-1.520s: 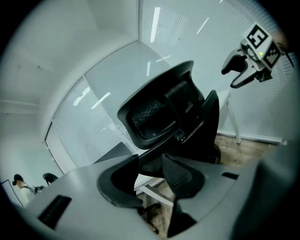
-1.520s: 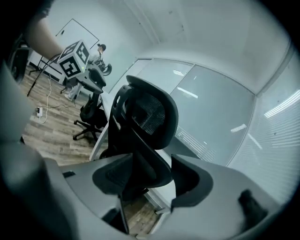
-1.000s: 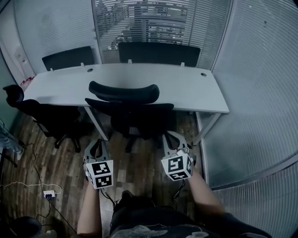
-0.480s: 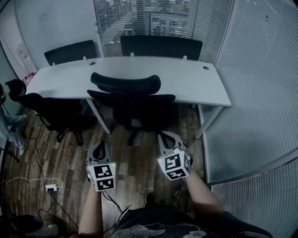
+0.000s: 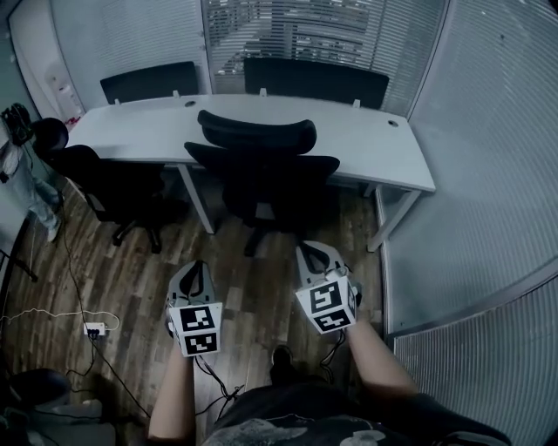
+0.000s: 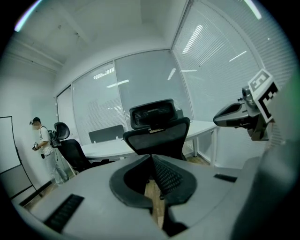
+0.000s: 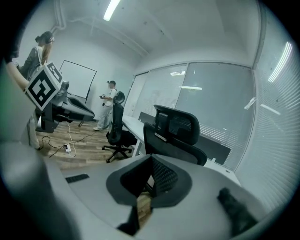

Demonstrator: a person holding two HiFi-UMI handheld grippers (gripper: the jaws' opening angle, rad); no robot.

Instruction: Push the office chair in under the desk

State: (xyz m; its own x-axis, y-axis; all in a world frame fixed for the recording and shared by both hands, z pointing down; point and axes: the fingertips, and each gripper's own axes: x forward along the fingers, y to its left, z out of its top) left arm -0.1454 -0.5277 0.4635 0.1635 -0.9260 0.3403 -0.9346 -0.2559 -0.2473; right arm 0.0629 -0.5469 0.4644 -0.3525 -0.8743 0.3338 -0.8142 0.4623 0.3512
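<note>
Seemingly, office chair (image 5: 261,179) stands partly under desk (image 5: 388,155).

Small office, glass walls (image 5: 488,131), wood floor (image 5: 131,270).
Slat blinds (image 5: 288,35) ahead & on my rt; power strip (image 5: 94,329) on floor at left; spare black chair (image 5: 109,187) nearby; strip light (image 7: 111,9) overhead; whiteboard (image 7: 77,79) far wall.

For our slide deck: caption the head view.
Left hand-held gripper and right hand-held gripper, both shut, face black mesh office chair at long white desk.
</note>
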